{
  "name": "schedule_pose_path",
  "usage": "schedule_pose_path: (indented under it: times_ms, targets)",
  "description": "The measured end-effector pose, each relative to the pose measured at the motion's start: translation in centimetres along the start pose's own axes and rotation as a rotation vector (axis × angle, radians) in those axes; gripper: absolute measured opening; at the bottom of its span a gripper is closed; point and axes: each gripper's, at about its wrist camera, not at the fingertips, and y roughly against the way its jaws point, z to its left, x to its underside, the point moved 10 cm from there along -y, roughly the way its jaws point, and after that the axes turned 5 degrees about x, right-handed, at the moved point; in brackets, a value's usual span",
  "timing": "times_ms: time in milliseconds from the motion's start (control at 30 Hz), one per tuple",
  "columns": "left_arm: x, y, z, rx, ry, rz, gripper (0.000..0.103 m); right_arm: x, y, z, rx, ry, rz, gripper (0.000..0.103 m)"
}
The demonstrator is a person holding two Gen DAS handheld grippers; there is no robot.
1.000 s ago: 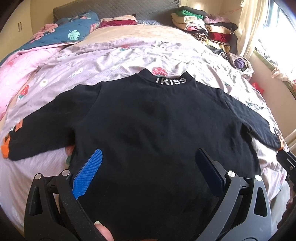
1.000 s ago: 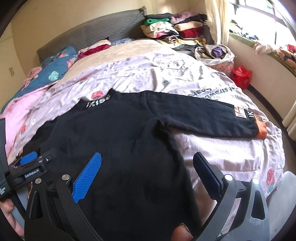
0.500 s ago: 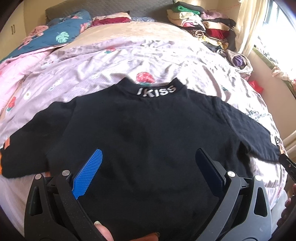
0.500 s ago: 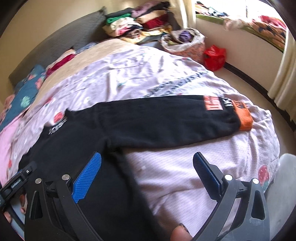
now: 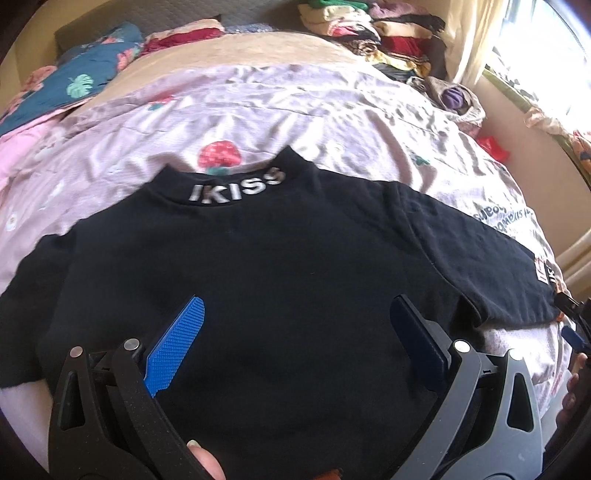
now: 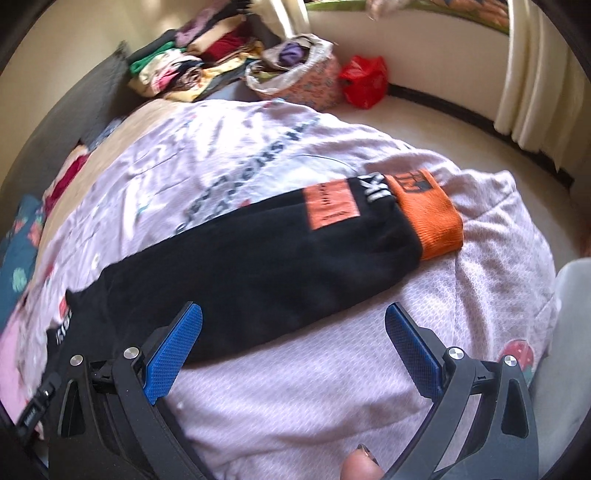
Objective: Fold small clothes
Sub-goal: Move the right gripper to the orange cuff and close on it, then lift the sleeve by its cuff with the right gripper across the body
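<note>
You hold both tools spread and empty over a black sweater (image 5: pixel 280 280) lying flat, collar away from you, on the bed's lilac sheet (image 6: pixel 295 387). Your right hand-held gripper (image 6: pixel 293 350) faces the outstretched sleeve (image 6: pixel 266 258); pinch near its orange cuff (image 6: pixel 428 218) and carry it across the body. Your left hand-held gripper (image 5: pixel 295 339) hovers above the hem. Stacked clothes (image 5: pixel 369 33) sit well clear.

Black grippers (image 5: pixel 295 328) with blue textured pads (image 6: pixel 173 354) and silver screws.
</note>
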Motion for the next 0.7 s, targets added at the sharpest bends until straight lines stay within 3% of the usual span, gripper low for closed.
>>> schedule_pose_path:
  times_ms: [233,300,433,533,600,700]
  targets:
    - [-0.5,-2.1,-1.9,0.02,-0.012,0.006,0.095,-1.5,-2.6,-3.3,0.017,-0.113,0.022,0.096]
    - [-0.7,-2.6,-2.1,0.023,-0.009,0.01,0.095,-1.9,-3.4,-4.2,0.031,-0.145,0.031,0.084]
    - [-1.1,-3.3,-2.1,0.013,0.001,0.005,0.095,-3.1,-5.1,-5.9,0.04,-0.206,0.024,0.073]
    - [-1.6,-3.6,-1.5,-0.002,0.016,0.0,0.095,-4.1,-5.3,-6.4,0.041,-0.22,-0.006,0.044]
    - [-1.6,-3.6,-0.9,-0.007,0.029,0.005,0.095,-4.8,-4.7,-6.2,0.018,-0.218,-0.036,0.014]
    - [-2.0,-2.6,-0.4,-0.011,0.024,-0.01,0.095,-6.0,-2.6,-4.8,-0.06,-0.184,-0.108,0.012]
